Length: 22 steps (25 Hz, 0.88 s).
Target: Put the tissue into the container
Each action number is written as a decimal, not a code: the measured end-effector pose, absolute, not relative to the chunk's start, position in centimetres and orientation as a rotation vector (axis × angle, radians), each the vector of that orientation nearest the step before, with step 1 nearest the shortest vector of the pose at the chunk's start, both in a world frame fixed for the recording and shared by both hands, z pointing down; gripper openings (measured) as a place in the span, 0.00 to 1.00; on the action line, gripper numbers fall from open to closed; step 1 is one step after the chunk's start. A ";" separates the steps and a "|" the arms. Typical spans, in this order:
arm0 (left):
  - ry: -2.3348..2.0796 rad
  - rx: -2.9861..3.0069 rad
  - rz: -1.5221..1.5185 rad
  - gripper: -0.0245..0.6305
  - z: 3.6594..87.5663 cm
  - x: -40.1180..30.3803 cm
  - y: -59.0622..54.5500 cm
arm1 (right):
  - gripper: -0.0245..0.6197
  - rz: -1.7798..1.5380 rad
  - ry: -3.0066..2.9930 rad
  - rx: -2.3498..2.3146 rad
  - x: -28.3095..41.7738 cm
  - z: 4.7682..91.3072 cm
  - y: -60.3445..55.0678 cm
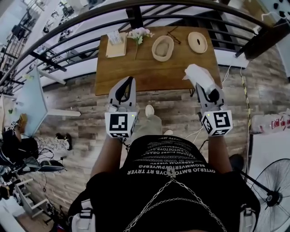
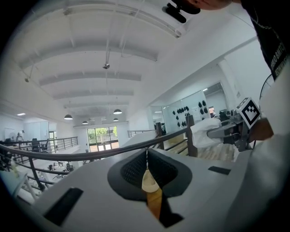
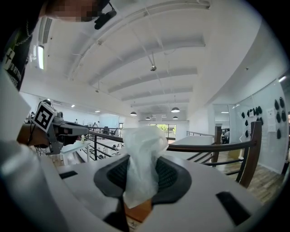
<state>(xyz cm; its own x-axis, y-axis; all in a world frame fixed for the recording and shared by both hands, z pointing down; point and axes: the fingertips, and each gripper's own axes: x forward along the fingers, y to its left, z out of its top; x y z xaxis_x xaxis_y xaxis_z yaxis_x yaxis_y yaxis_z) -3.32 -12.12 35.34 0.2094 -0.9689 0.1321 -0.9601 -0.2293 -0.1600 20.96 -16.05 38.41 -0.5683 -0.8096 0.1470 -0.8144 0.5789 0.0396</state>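
My right gripper (image 1: 204, 84) is shut on a crumpled white tissue (image 1: 196, 73), held up over the near right edge of the wooden table (image 1: 136, 72). In the right gripper view the tissue (image 3: 142, 154) sticks up from between the jaws of the right gripper (image 3: 140, 176). An oval beige container (image 1: 163, 48) sits open on the far middle of the table, and its round lid (image 1: 197, 42) lies to the right of it. My left gripper (image 1: 131, 81) hangs at the table's near left edge, shut and holding nothing. In the left gripper view its jaws meet in a thin seam.
A tissue box (image 1: 115, 38) on a flat board and a small bunch of flowers (image 1: 139, 33) stand at the table's far left. A dark curved railing (image 1: 181, 5) runs behind the table. A fan (image 1: 272, 197) stands on the floor at the lower right.
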 end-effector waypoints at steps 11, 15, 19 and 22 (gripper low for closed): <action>1.883 -2.463 -0.344 0.09 36.0 -6.2 -20.7 | 0.22 0.081 -2.634 1.388 17.2 38.7 -23.8; 1.870 -2.472 -0.353 0.09 36.4 -7.6 -24.1 | 0.22 0.086 -2.630 1.364 15.0 39.2 -27.1; 1.875 -2.482 -0.364 0.09 37.0 -9.4 -27.6 | 0.22 0.086 -2.620 1.356 13.4 39.2 -30.1; 1.853 -2.504 -0.372 0.09 37.5 -10.2 -30.0 | 0.22 0.090 -2.606 1.369 12.6 39.2 -32.1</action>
